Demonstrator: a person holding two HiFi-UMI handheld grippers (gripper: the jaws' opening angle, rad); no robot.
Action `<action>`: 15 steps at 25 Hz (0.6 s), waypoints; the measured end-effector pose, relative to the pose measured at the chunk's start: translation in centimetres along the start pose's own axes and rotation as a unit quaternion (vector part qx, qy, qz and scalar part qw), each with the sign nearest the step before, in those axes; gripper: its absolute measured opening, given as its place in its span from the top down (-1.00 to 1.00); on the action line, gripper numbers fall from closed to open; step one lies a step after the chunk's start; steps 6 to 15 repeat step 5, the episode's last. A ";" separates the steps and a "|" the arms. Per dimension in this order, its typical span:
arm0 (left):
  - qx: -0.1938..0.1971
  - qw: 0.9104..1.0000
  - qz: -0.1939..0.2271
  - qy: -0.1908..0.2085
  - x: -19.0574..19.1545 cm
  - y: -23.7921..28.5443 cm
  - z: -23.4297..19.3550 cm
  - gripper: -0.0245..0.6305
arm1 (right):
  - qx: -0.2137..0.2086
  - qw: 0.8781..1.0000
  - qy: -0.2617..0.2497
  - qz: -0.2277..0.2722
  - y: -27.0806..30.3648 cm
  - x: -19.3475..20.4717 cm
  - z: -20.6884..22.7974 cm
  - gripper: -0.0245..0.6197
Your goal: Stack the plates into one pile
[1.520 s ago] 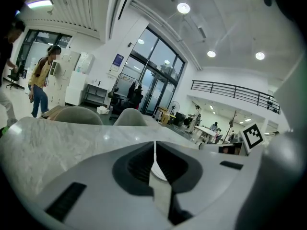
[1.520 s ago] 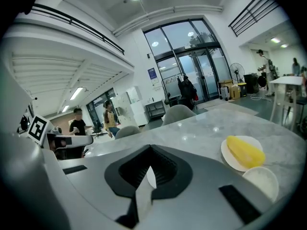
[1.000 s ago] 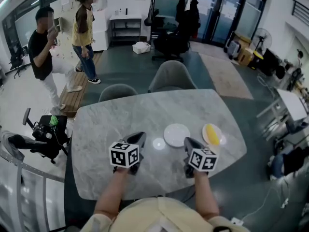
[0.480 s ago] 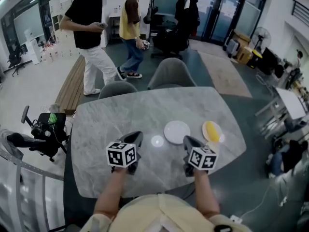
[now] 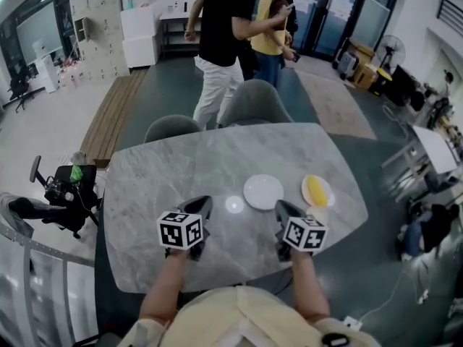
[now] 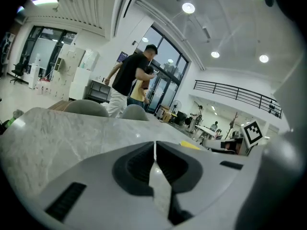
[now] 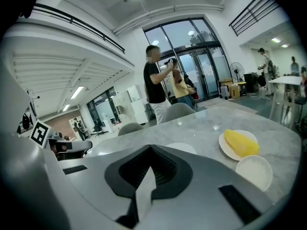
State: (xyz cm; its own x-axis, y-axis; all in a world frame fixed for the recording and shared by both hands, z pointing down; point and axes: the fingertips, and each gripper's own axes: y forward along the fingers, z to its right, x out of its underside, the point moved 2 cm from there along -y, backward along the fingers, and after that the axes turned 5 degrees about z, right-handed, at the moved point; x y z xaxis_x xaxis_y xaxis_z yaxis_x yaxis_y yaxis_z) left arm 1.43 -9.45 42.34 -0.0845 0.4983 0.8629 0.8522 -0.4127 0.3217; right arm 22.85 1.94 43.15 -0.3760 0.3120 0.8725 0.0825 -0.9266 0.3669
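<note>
A white empty plate lies on the marble table just beyond my grippers. To its right, a second white plate carries a yellow object. A smaller white dish sits beside that plate on its near side. My left gripper rests low over the table, left of the empty plate, shut with nothing in it. My right gripper is between the two plates on their near side, shut and empty. In the right gripper view the empty plate peeks over the shut jaws.
Two grey chairs stand at the table's far side. Two people stand just behind them. A dark wheeled device sits on the floor at the left. The table's right edge runs close to the plate with the yellow object.
The two people in the background have walked from the far left to behind the chairs. Both grippers and the plates stay where they were.
</note>
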 end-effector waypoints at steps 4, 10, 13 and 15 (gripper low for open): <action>-0.004 1.000 -0.012 -0.004 1.0 -0.2 0.1 0.87 | -0.004 1.000 0.007 -0.004 -0.1 0.6 0.4 0.91; -0.005 1.000 -0.015 -0.005 1.3 -0.3 0.0 0.88 | -0.004 1.000 0.009 -0.006 -0.2 0.8 0.5 0.91; -0.005 1.000 -0.015 -0.005 1.3 -0.3 0.0 0.88 | -0.004 1.000 0.009 -0.006 -0.2 0.8 0.5 0.91; -0.005 1.000 -0.015 -0.005 1.3 -0.3 0.0 0.88 | -0.004 1.000 0.009 -0.006 -0.2 0.8 0.5 0.91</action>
